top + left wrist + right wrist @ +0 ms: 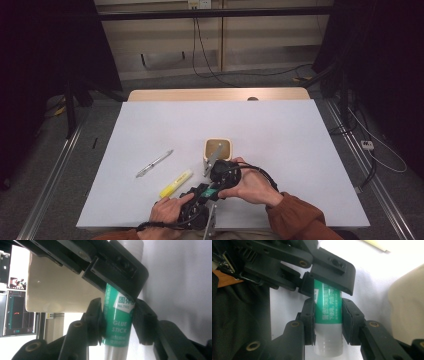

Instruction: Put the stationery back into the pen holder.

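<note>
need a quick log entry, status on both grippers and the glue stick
Left gripper shut on glue stick. Right gripper shut on it too, other end. Cup just beyond; pen and highlighter well left.

Grey floor (30, 165), pale wood-panel wall (250, 40), black curtains (45, 50) either side

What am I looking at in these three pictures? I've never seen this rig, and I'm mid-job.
A person holds two hand-held grippers over a white table. The high view looks down from above; each gripper view rides on one gripper, looking along its black jaws. Both the left gripper and the right gripper clamp one green glue stick between them, each at its own end. On the table lie a pen, a yellow highlighter and a small beige box.
</note>
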Motion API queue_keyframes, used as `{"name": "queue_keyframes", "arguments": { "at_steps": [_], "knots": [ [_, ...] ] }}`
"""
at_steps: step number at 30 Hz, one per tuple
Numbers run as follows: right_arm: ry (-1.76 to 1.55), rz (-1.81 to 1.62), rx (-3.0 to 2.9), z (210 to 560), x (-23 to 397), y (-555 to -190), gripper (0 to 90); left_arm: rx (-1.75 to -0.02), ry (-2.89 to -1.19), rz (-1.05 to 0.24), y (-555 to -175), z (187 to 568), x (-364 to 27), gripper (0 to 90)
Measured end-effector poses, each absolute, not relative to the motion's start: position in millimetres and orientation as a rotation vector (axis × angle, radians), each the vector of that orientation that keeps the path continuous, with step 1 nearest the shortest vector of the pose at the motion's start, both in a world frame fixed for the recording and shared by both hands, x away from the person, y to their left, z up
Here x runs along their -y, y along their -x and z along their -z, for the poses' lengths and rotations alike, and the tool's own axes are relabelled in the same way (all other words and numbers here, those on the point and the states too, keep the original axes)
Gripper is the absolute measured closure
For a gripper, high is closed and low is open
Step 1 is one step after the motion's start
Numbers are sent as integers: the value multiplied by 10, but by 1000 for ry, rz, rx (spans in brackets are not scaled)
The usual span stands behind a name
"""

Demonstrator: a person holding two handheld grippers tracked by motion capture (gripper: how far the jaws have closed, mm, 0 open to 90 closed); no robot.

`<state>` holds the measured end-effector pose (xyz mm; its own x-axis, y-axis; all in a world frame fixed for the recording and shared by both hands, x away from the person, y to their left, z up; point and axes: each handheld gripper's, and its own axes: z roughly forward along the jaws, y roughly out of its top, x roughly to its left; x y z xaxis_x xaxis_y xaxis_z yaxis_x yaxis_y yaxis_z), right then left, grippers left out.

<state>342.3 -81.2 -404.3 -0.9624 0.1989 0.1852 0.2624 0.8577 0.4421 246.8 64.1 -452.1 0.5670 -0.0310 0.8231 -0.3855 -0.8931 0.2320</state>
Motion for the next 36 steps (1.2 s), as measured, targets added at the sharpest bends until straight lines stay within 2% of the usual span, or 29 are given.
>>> {"name": "queue_keyframes", "arguments": {
  "at_steps": [4,14,18,24,32,36],
  "knots": [
    [365,731,2899,4033,814,-3419,658,344,-2412,-1272,-2470,4529,-645,632],
    [456,889,2840,4006,935,-3369,632,263,-2387,-1179,-2479,4462,-704,662],
    [471,925,2820,4019,1026,-3359,555,211,-2379,-1112,-2507,4431,-726,662],
    [551,964,2817,4045,1157,-3352,329,137,-2389,-1015,-2573,4426,-770,662],
    [690,1068,2889,4096,1400,-3221,118,-36,-2357,-867,-2669,4351,-896,662],
    [791,1169,2911,4114,1562,-3169,98,-128,-2319,-781,-2729,4327,-959,662]
  ]
}}
